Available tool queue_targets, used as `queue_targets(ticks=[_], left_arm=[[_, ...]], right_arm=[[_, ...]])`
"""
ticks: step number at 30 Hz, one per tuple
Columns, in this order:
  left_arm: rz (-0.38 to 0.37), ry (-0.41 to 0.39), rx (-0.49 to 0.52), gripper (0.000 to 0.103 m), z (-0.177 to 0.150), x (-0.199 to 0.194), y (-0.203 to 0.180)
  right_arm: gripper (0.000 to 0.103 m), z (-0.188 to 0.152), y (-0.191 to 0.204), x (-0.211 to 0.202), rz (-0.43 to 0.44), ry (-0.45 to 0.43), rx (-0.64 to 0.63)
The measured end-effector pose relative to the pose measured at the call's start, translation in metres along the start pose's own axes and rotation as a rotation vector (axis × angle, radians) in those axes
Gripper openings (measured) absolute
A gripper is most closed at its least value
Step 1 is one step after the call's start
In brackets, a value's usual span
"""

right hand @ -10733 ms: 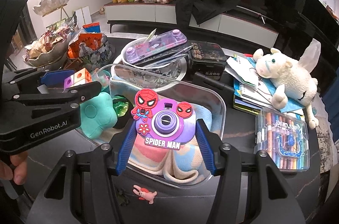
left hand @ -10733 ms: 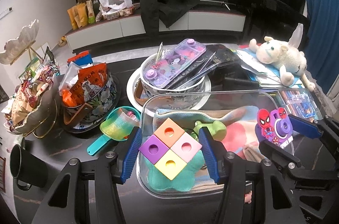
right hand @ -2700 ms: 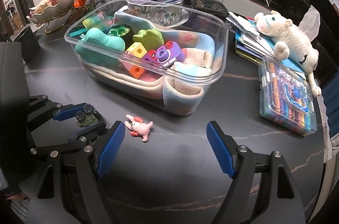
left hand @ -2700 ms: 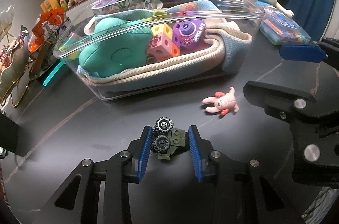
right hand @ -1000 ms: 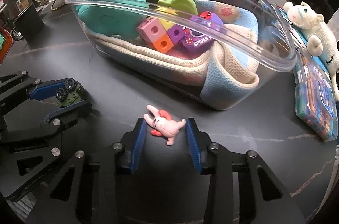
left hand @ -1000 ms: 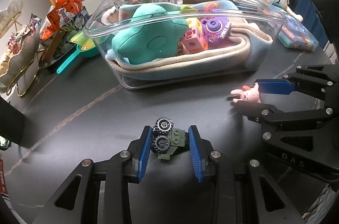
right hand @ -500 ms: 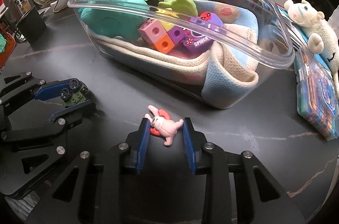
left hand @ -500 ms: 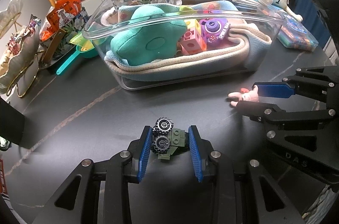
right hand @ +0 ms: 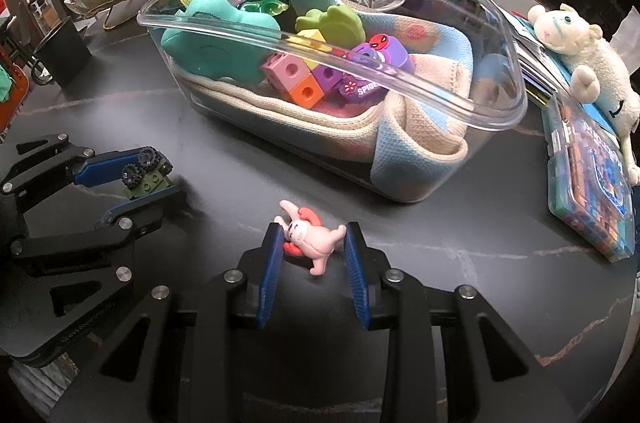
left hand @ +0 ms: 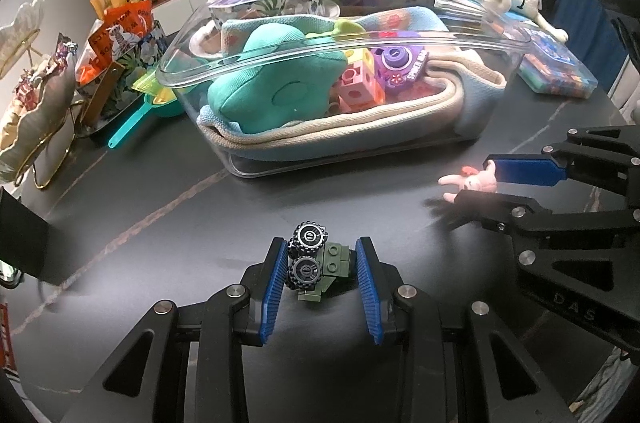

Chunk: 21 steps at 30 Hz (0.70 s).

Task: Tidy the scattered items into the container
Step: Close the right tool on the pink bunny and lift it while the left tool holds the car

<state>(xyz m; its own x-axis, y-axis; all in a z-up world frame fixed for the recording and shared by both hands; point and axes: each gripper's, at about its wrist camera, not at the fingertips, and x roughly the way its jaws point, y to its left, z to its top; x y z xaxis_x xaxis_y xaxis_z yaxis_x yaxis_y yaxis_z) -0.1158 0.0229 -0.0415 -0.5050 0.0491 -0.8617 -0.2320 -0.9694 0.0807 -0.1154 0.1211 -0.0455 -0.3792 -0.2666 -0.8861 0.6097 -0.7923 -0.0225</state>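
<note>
On the dark marble-veined tabletop (right hand: 460,223), the clear plastic container (right hand: 496,95) lies ahead of both grippers, the right gripper (right hand: 313,247) clamping the pink rabbit figure (right hand: 310,237) and the left gripper (left hand: 322,265) clamping the small wheeled brick vehicle (left hand: 314,267).

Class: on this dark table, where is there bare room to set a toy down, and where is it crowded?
Bare: the dark strip in front of the clear container, between left tongs and right tongs. Crowded: snack bowls to the container's left, crayon case and plush lamb on its right.
</note>
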Motion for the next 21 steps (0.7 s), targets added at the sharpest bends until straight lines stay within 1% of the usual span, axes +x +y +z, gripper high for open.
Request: queue_targets(ticks=[12, 16, 21], left_arm=[[-0.005, -0.019, 0.011, 0.032, 0.001, -0.013, 0.001], [-0.005, -0.024, 0.013, 0.032, 0.001, -0.017, 0.001], [-0.001, -0.034, 0.011, 0.032, 0.003, -0.022, 0.000]], right_arm=[[0.028, -0.006, 0.001, -0.013, -0.008, -0.015, -0.005], [0.028, -0.001, -0.001, -0.009, -0.011, -0.022, -0.004], [0.028, -0.001, 0.000, -0.020, -0.018, -0.041, 0.003]])
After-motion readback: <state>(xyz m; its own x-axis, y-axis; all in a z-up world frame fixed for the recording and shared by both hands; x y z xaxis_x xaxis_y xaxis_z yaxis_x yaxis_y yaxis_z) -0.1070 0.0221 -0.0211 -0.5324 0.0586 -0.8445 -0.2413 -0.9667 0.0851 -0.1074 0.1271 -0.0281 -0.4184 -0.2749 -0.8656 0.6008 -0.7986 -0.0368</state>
